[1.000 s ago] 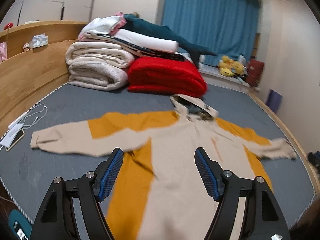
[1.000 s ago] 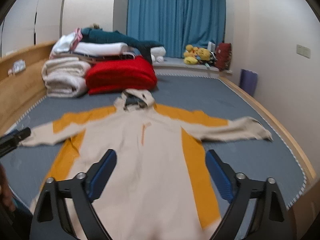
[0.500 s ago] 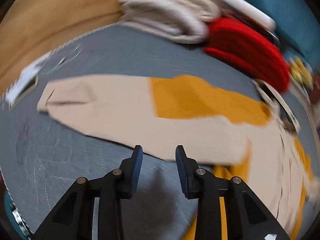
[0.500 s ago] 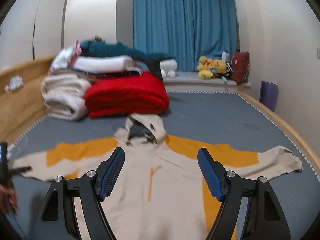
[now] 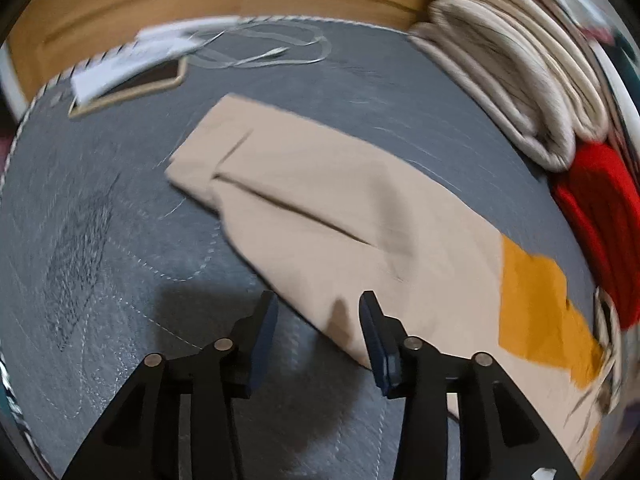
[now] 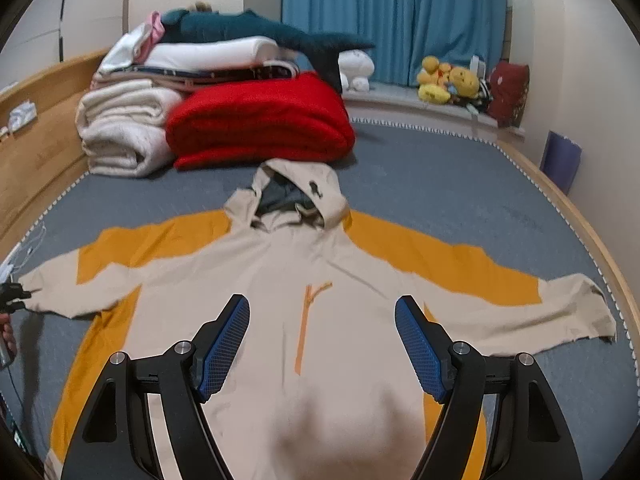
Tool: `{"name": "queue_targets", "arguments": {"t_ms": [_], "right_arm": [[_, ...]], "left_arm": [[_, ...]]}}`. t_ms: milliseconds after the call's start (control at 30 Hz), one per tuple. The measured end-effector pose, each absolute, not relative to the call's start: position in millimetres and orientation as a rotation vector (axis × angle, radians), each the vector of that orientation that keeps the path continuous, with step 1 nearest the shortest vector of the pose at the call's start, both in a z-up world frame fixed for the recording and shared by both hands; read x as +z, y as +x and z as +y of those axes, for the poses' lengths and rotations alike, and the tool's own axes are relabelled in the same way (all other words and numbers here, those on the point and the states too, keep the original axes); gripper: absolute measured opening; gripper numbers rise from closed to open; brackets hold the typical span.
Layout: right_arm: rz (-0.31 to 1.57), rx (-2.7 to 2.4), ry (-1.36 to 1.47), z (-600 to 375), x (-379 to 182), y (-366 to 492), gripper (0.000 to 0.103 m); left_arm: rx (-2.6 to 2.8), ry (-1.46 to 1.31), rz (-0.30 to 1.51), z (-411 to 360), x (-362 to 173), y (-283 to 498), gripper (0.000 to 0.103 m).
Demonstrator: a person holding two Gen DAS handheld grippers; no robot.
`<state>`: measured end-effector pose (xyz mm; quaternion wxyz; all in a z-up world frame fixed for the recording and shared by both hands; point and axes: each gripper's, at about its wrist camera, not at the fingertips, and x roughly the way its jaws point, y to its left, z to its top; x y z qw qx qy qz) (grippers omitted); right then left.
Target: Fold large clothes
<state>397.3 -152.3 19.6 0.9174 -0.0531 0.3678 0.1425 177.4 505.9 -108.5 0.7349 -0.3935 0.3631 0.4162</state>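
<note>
Two grippers: both spread apart, neither pinching anything.
Left gripper [image 5: 316, 312]: hangs low over the near edge of the hoodie's left sleeve [image 5: 320, 216]; one finger over the grey mat, the other over beige cloth. Whether it touches the cloth cannot be told.
Right gripper [image 6: 322, 332]: hangs above the chest of the hoodie [image 6: 308, 280], fingers either side of the orange zip [image 6: 306, 320].
Hoodie: beige with orange panels, laid flat and face up on the grey mat [image 6: 440, 184], both sleeves stretched out to the sides, hood towards the blankets.
Behind the hood: red blanket [image 6: 260, 120] beside cream blankets [image 6: 120, 132], more bedding stacked on top.
Near the left cuff: phone [image 5: 132, 88] and white cable [image 5: 272, 46] on the mat, apart from the sleeve.
Far end: blue curtain [image 6: 392, 16], plush toys [image 6: 448, 80].
</note>
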Motion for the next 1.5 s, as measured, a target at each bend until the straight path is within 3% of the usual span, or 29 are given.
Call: {"name": "queue_targets", "arguments": {"t_ms": [133,267,433,467,533,633,700,800,1100,1233,1367,1500], "right_arm": [[0.783,0.287,-0.132,-145.3,9.0,401.1,0.056],[0.822,0.301,-0.117,-140.3,0.6,405.7,0.02],[0.883,0.287,-0.117,-137.2,-12.5,410.9,0.017],[0.9,0.283,-0.126,-136.2,-15.9,411.5,0.018],[0.93,0.261,-0.141,-136.5,-22.3,412.2,0.019],[0.952,0.225,-0.141,-140.4,-26.7,412.7,0.034],[0.951,0.213,-0.144,-143.0,-26.7,412.1,0.043],[0.947,0.2,-0.159,-145.8,-24.5,408.8,0.047],[0.95,0.186,-0.139,-152.7,-19.5,403.0,0.05],[0.949,0.187,-0.117,-154.7,-16.9,399.3,0.054],[0.962,0.184,-0.09,-159.1,-18.6,396.0,0.075],[0.98,0.18,-0.052,-165.4,-22.3,391.9,0.076]], "left_arm": [[0.921,-1.001,0.758,533.0,-123.7,172.3,0.043],[0.936,-1.11,0.719,545.2,-137.7,166.1,0.043],[0.935,-1.084,0.707,547.0,-135.9,175.6,0.038],[0.936,-1.084,0.703,547.8,-136.2,178.0,0.034],[0.945,-1.083,0.7,548.1,-136.5,180.1,0.014],[0.973,-1.034,0.689,545.1,-128.8,181.7,0.005],[0.978,-0.982,0.675,538.0,-114.1,189.3,0.004],[0.926,-0.898,0.631,520.4,-80.2,212.9,0.002],[0.637,-0.677,0.589,405.5,0.5,296.2,0.001],[0.5,-0.625,0.595,344.3,16.2,323.4,0.001],[0.327,-0.545,0.616,260.6,26.9,355.9,0.001],[0.12,-0.485,0.695,169.5,17.3,392.2,0.001]]}}
